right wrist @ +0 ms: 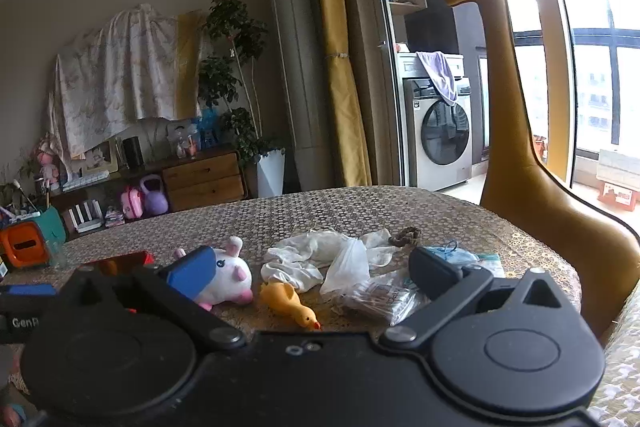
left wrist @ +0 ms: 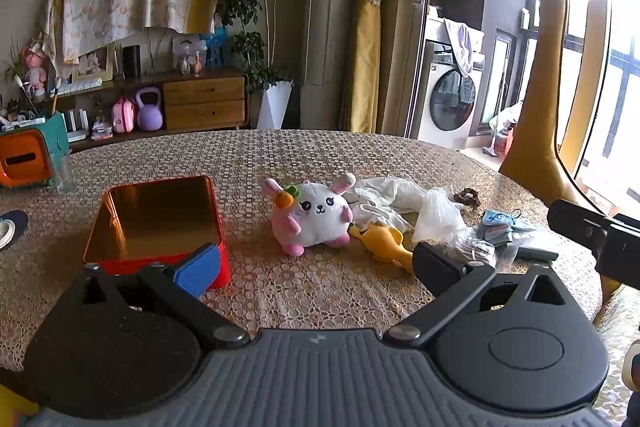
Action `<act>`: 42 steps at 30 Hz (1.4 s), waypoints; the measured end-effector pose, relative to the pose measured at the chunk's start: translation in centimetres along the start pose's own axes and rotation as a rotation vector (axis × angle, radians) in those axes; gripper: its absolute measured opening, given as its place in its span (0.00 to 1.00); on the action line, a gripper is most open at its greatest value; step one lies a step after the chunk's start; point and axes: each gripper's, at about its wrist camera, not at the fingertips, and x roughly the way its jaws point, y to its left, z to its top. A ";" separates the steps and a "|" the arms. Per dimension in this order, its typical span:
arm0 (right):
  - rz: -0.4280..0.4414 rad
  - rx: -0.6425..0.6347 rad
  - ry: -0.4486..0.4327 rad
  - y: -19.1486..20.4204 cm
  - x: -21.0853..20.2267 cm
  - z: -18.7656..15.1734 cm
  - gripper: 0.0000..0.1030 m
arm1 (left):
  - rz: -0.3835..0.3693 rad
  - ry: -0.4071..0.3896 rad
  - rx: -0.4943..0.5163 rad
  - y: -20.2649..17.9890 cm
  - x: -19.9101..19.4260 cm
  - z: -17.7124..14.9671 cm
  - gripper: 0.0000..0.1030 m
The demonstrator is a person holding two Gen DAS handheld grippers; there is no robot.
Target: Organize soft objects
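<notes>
A white and pink plush rabbit [left wrist: 316, 217] [right wrist: 226, 277] with an orange carrot lies on the lace-covered table [left wrist: 280, 155], right of an open red tin box [left wrist: 156, 223] with a gold inside. Beside the rabbit lie a yellow rubber duck [left wrist: 384, 241] [right wrist: 290, 303], crumpled white cloth [left wrist: 384, 199] [right wrist: 308, 255], a clear plastic bag [left wrist: 438, 217] [right wrist: 348, 267], a brown hair tie [left wrist: 468, 197] [right wrist: 406, 235] and blue pouches [left wrist: 500, 223]. My left gripper [left wrist: 316, 265] stands open before the rabbit, empty. My right gripper [right wrist: 310, 273] is open too, empty, facing the duck and cloth.
An orange and teal holder [left wrist: 28, 153] [right wrist: 28, 241] sits at the table's far left. A tall yellow giraffe figure [left wrist: 548, 75] [right wrist: 516, 115] stands past the right edge. The right gripper's body [left wrist: 600, 239] shows at the left view's right side. A sideboard, plants and washing machine stand behind.
</notes>
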 end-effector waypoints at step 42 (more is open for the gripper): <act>0.011 -0.016 0.001 0.0 0.2 0.2 0.96 | -0.021 -0.039 0.008 -0.3 -0.8 0.1 1.00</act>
